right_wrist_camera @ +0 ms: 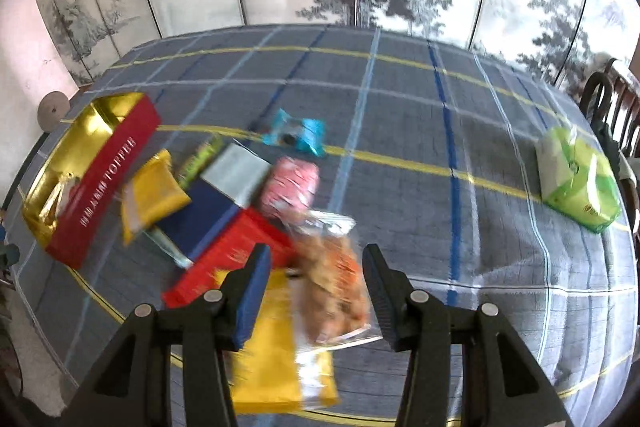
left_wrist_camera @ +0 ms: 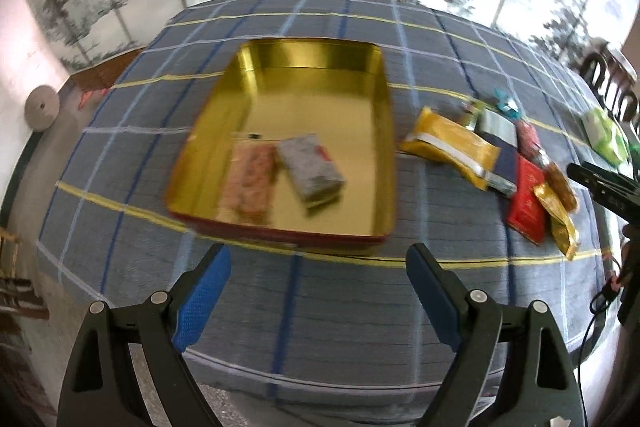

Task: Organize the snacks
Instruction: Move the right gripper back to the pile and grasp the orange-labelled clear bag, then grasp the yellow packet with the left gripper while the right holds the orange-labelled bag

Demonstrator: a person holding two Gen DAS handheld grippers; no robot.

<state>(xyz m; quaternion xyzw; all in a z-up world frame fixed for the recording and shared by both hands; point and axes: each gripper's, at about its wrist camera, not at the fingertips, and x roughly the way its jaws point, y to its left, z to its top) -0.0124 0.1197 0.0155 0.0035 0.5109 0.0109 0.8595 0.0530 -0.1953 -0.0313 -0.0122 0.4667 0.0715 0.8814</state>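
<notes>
A gold-lined red tin (left_wrist_camera: 316, 55) sits on the plaid tablecloth and holds a pink snack pack (left_wrist_camera: 250, 179) and a grey packet (left_wrist_camera: 312, 169). My left gripper (left_wrist_camera: 318, 269) is open and empty, just in front of the tin's near wall. In the right wrist view the tin (right_wrist_camera: 104, 183) is at the left, with a pile of snacks beside it. My right gripper (right_wrist_camera: 316, 267) is open, its jaws standing on either side of a clear bag of orange snacks (right_wrist_camera: 332, 267) that lies over a yellow packet (right_wrist_camera: 276, 355). Whether the pads touch the bag I cannot tell.
The pile holds a red box (right_wrist_camera: 228, 255), a navy box (right_wrist_camera: 200, 219), a pink pack (right_wrist_camera: 290, 187), a teal wrapper (right_wrist_camera: 298, 133) and another yellow packet (right_wrist_camera: 154, 191). A green bag (right_wrist_camera: 578, 181) lies far right. A wooden chair (right_wrist_camera: 608, 103) stands at the table's right edge.
</notes>
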